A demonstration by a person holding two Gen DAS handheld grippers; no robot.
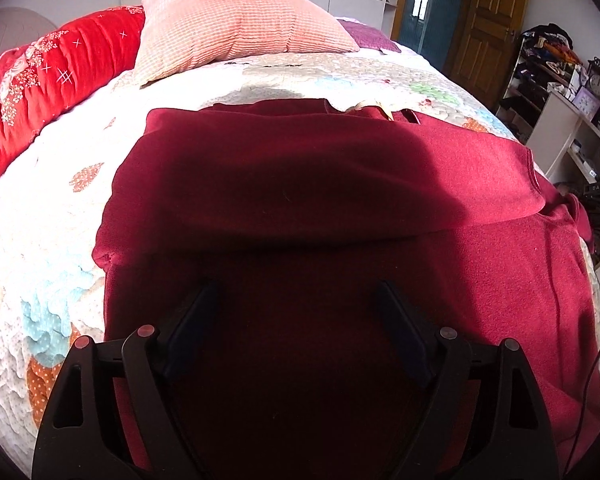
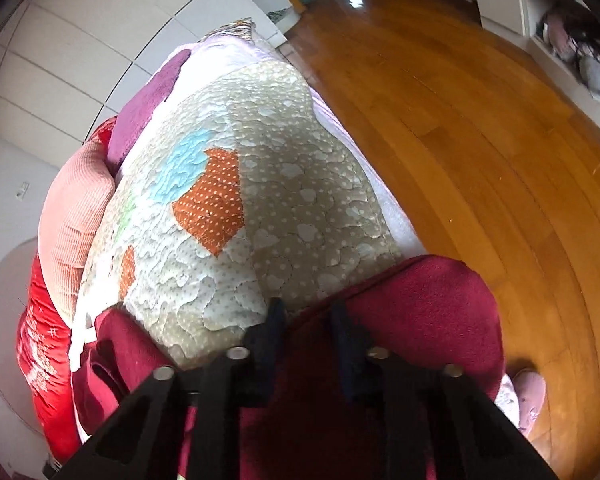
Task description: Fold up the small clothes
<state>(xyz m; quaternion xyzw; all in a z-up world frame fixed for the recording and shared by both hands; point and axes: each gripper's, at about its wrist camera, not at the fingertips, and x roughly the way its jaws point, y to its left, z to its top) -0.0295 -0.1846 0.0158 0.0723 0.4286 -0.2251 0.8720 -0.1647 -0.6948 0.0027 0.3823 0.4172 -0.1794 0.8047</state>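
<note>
Counting one dark-red garment point(image 1: 320, 184) on the quilted bed point(image 1: 52, 216), we see two tools; left hand-held gripper point(image 1: 296, 292) gapes wide; right hand-held gripper point(image 2: 309, 312) stands narrowly parted over its edge; one pink pillow point(image 1: 236, 20).

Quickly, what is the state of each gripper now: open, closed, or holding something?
Left gripper: open, above the dark red garment, holding nothing.
Right gripper: partly open over the garment's edge; a grip cannot be told.
</note>
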